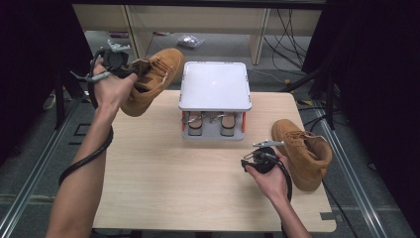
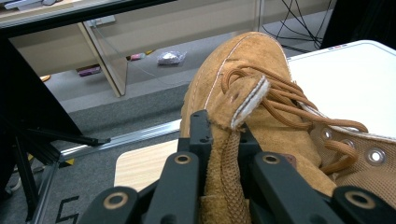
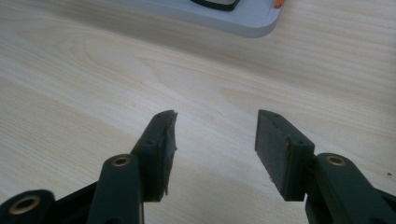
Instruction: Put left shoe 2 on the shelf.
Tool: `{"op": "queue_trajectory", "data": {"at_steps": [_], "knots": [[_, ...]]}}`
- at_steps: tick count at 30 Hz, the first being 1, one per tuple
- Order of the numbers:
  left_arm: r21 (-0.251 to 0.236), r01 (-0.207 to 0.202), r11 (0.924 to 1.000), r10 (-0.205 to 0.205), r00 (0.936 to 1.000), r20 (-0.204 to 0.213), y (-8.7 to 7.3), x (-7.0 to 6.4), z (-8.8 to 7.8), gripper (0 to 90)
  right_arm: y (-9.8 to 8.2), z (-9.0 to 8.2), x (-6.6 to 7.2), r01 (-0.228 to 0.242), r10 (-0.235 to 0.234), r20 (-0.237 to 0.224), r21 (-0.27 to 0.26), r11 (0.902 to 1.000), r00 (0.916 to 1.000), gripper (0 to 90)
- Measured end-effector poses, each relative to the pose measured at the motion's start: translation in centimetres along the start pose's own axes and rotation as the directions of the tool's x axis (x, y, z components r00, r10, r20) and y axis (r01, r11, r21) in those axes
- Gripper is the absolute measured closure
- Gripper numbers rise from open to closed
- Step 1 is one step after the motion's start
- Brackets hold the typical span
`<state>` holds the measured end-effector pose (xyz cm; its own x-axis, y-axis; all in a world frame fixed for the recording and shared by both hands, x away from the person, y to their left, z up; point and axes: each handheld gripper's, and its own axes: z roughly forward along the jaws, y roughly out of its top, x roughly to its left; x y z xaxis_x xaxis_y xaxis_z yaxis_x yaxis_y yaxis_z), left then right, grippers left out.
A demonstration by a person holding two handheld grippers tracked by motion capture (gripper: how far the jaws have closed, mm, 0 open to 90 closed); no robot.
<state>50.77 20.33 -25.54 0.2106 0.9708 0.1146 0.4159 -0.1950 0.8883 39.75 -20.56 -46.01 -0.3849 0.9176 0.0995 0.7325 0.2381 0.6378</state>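
Observation:
A tan suede boot (image 1: 151, 79) hangs in the air off the table's far left corner, toe pointing toward the white-topped rack (image 1: 215, 84). My left gripper (image 1: 130, 72) is shut on its tongue and collar; in the left gripper view the black jaws clamp the boot's tongue (image 2: 224, 154), with the boot (image 2: 243, 79) and its laces beyond. A second tan boot (image 1: 302, 151) stands on the table at the right. My right gripper (image 1: 250, 161) rests low over the wood just left of that boot, jaws open with bare wood between them (image 3: 215, 135).
The rack's lower shelf (image 1: 213, 133) holds a pair of shoes. The wooden table (image 1: 173, 188) has free room in front. Shelving legs and cables stand on the floor behind, with metal rails (image 1: 29, 183) along both sides.

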Motion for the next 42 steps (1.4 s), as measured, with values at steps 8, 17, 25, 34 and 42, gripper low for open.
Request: {"op": "queue_trajectory", "data": {"at_steps": [8, 17, 25, 34, 42], "knots": [[-0.002, 0.005, 1.0, -0.005, 1.0, 0.007, 0.5, -0.4, 0.1, 83.6, -0.2, 0.1, 0.0, -0.016, 0.016, 0.0, 0.006, 0.9999, 0.9999, 48.5], [-0.005, 0.002, 1.0, -0.002, 0.9998, 0.019, 0.9, -0.9, 0.4, 83.5, -0.2, 0.0, -0.2, -0.019, 0.019, 0.002, 0.004, 0.9998, 0.9998, 48.5], [-0.006, -0.003, 1.0, 0.003, 0.9997, 0.023, 1.3, -1.3, 0.6, 83.6, -0.3, 0.0, -0.1, -0.025, 0.025, 0.001, 0.005, 0.9997, 0.9997, 48.5], [-0.002, -0.002, 1.0, 0.002, 0.9995, 0.032, 1.7, -2.0, 0.9, 83.5, -0.3, 0.1, 0.0, -0.023, 0.023, -0.001, 0.003, 0.9997, 0.9997, 48.5], [-0.005, -0.007, 1.0, 0.007, 0.9989, 0.047, 2.2, -2.8, 1.3, 83.5, -0.2, -0.1, -0.2, -0.019, 0.019, 0.003, 0.005, 0.9998, 0.9998, 48.5]]}}
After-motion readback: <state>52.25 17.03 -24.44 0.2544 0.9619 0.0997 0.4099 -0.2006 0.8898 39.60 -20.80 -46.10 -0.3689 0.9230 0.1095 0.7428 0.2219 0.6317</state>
